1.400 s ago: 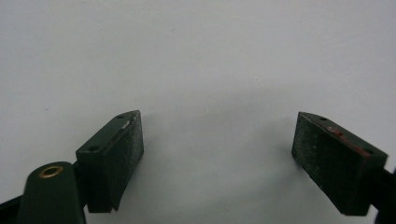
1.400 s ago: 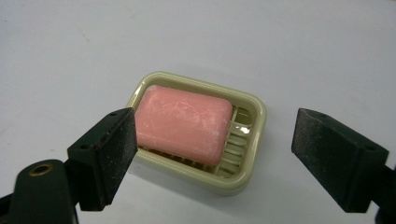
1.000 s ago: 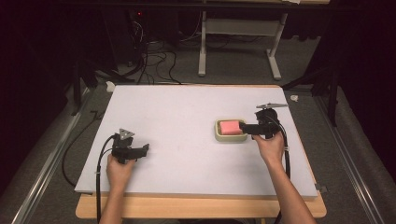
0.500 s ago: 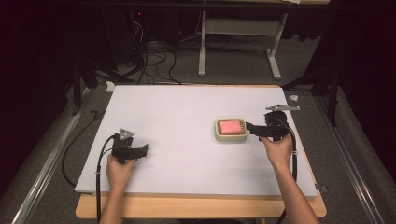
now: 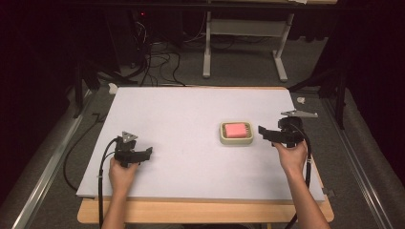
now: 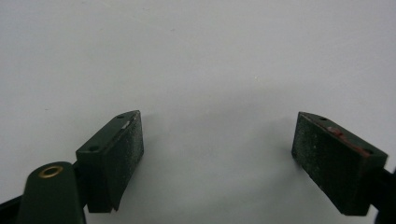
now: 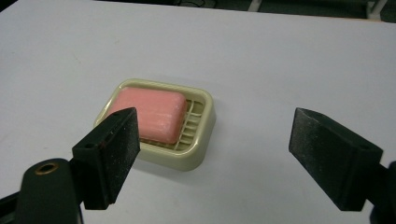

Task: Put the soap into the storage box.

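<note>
A pink rectangular bar of soap (image 7: 147, 115) is seen lying in a cream plastic soap dish with a slatted floor (image 7: 198, 140), which stands on the white table sheet (image 5: 191, 114), right of centre. The bar is set toward one end of the dish, so a strip of bare slats is left showing at the other end; it lies flat, inside the rim.

The right gripper (image 5: 268, 134) is held just to the right of the dish, pointed at it, not touching. Its jaws are spread wide with nothing between them. In the right gripper view the dish is seen ahead of the jaws and off toward the one on the view's left; the gripper is judged to be lined up loosely on the dish rather than closed in on it, so either an approach or a release would fit this pose.

The left gripper (image 5: 143, 153) is held low at the near left of the sheet, well apart from the dish. Its jaws are likewise spread, with bare sheet between them in the left gripper view. It is judged to be parked out of the way.
</note>
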A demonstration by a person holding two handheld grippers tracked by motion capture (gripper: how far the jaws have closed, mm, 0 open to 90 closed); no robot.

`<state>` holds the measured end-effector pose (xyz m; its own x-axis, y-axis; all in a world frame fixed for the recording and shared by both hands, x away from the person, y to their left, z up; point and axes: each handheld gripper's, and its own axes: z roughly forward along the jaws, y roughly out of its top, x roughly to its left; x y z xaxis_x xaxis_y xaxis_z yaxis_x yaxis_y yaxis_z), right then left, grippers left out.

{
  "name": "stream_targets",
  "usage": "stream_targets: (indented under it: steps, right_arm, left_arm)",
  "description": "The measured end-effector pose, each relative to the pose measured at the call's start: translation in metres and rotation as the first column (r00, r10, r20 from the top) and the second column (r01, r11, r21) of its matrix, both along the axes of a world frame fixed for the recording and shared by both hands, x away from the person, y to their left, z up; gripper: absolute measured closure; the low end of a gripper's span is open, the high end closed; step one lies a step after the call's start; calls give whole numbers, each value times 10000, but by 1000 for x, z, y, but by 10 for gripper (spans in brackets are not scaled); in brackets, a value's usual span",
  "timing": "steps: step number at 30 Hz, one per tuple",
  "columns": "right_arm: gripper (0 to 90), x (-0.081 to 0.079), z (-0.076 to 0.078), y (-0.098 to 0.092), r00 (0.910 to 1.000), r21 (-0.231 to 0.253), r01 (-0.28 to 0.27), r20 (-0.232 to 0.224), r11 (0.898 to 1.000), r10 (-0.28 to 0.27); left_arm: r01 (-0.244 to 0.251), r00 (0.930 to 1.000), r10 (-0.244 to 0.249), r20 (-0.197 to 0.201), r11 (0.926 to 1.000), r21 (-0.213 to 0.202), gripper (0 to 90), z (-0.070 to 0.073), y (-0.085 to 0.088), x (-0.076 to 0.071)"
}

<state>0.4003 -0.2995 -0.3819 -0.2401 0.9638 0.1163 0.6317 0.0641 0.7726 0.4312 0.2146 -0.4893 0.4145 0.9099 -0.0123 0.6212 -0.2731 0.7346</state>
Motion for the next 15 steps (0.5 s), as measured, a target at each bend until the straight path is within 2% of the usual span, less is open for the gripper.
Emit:
stream_targets:
  steps: [15]
  right_arm:
    - [168,-18,-1,-17,9994,151,133,322,9998,-138]
  left_arm:
    - [-4,10000,4,1,10000,-6,173,0,0,0]
